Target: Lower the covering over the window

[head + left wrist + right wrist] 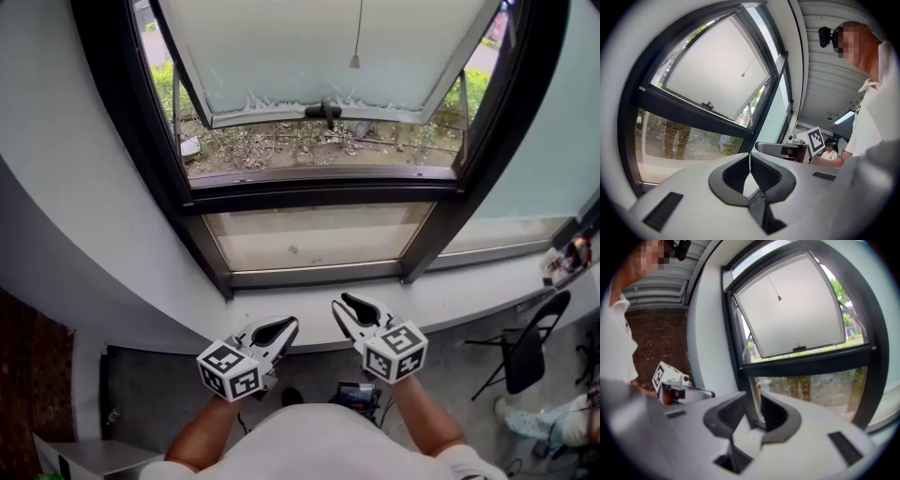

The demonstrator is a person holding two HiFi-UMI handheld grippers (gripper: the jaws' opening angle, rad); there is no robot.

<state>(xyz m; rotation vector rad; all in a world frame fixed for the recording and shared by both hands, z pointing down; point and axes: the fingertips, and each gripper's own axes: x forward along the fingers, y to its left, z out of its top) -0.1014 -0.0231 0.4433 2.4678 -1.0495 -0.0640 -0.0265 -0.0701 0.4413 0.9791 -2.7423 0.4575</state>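
Note:
A black-framed window fills the wall ahead; its upper sash (pixel 328 56) is tilted open and looks pale. A thin pull cord with a small cone end (pixel 354 61) hangs in front of that sash, also seen as the cord end (pixel 779 298) and cord end (pixel 742 74). No lowered covering shows over the lower pane (pixel 319 234). Both grippers are held side by side below the sill, well short of the cord. My left gripper (pixel 286 328) is shut and empty, its tips (pixel 750 157) together. My right gripper (pixel 345 305) stands slightly open, with nothing in the gap (pixel 754 404).
A white sill (pixel 450 295) runs under the window, with a black handle (pixel 323 112) on the sash's lower rail. A black folding chair (pixel 525 352) and a seated person (pixel 553 417) are at the right. A grey box (pixel 84 459) and brick wall (pixel 33 375) are at the left.

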